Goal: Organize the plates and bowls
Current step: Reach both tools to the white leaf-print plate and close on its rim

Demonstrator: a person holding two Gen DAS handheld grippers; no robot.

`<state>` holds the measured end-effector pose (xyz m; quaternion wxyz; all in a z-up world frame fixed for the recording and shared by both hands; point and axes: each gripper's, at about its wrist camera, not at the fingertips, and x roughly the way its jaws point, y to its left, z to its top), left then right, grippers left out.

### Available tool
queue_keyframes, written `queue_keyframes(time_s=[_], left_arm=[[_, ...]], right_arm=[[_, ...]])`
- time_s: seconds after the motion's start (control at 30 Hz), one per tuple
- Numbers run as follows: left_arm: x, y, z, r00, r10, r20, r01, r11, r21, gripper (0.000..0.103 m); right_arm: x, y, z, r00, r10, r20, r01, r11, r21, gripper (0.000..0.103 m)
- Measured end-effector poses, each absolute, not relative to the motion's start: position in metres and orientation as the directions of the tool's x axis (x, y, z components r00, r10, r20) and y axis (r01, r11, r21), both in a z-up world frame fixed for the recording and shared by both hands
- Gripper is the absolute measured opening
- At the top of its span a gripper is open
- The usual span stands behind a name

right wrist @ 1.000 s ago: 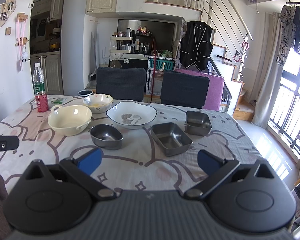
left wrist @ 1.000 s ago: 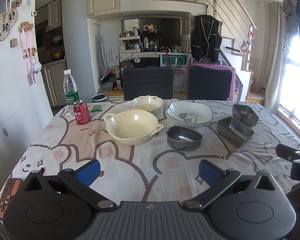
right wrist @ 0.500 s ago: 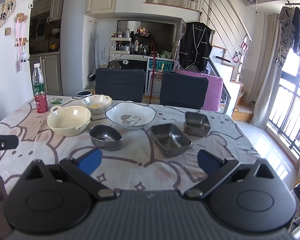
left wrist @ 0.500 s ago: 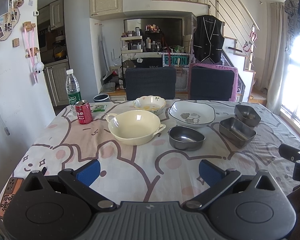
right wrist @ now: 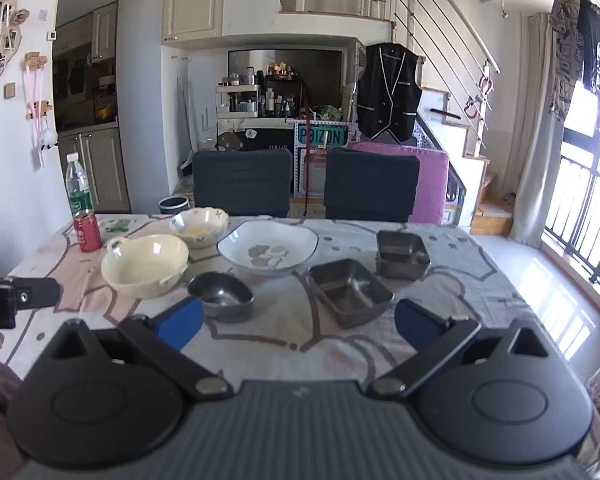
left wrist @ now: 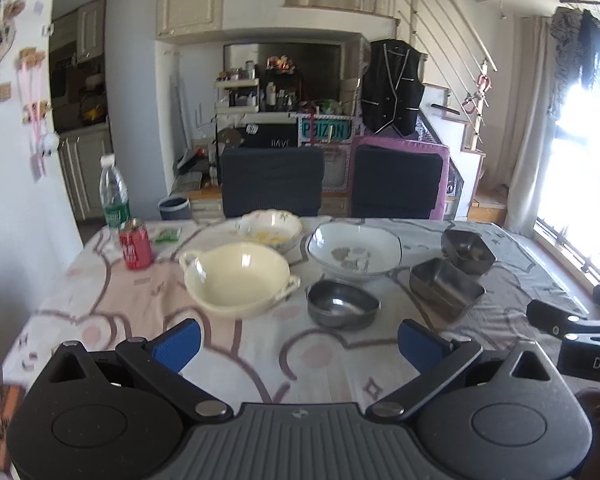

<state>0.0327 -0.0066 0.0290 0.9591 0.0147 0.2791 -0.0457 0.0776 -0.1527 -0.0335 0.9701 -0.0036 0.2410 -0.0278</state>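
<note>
Six dishes spread over the cartoon-print desk [right wrist: 284, 344], none stacked yet, all untouched. Both sets of fingers splayed wide and empty: left gripper [left wrist: 298, 338] low over the near edge facing the cream bowl, right gripper [right wrist: 298, 322] likewise facing the metal pieces.

Handling, judged by look:
- Cream two-handled bowl [left wrist: 238, 278], left of centre: glazed ceramic, likely heavy and chip-prone, slick at the wall; best pinched across the rim close to a handle.
- Small scalloped bowl [left wrist: 269, 233], just behind the cream one: thin ceramic with a floral print and something yellow inside; fragile, rim grip, kept level.
- Wide white dish [right wrist: 267, 249], centre, grey leaf motif: shallow, broad, awkward for one pinch; rim grip near the closest edge.
- Dark oval metal bowl [right wrist: 221, 297], nearest of all: probably light, stiff, unbreakable but slippery; thin wall suits a pinch.
- Rectangular steel tray [right wrist: 350, 290], right of the oval bowl, and deeper steel container [right wrist: 402, 254] behind it: light, rigid, straight walls easy to clamp, likely to nest.

Red can [left wrist: 136, 243] and water bottle [left wrist: 114, 194] at the far left corner, well apart from the dishes.
</note>
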Motion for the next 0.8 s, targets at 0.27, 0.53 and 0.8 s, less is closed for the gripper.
queue_keyframes(time_s=[0.27, 0.53, 0.8], left_arm=[[0.092, -0.006, 0.046, 0.858, -0.075, -0.508, 0.108, 0.993, 0.036, 0.103], [0.162, -0.001, 0.045, 0.855, -0.061, -0.516, 0.105, 0.993, 0.057, 0.103], [0.239, -0.006, 0.035, 0.837, -0.060, -0.544, 0.125, 0.989, 0.083, 0.103]], right_arm=[[0.119, -0.163, -0.021, 0.897, -0.083, -0.435, 0.071, 0.997, -0.043, 0.103], [0.173, -0.172, -0.018, 0.891, -0.105, -0.442, 0.092, 0.994, -0.051, 0.103], [0.230, -0.177, -0.022, 0.868, -0.108, -0.485, 0.097, 0.994, -0.048, 0.103]])
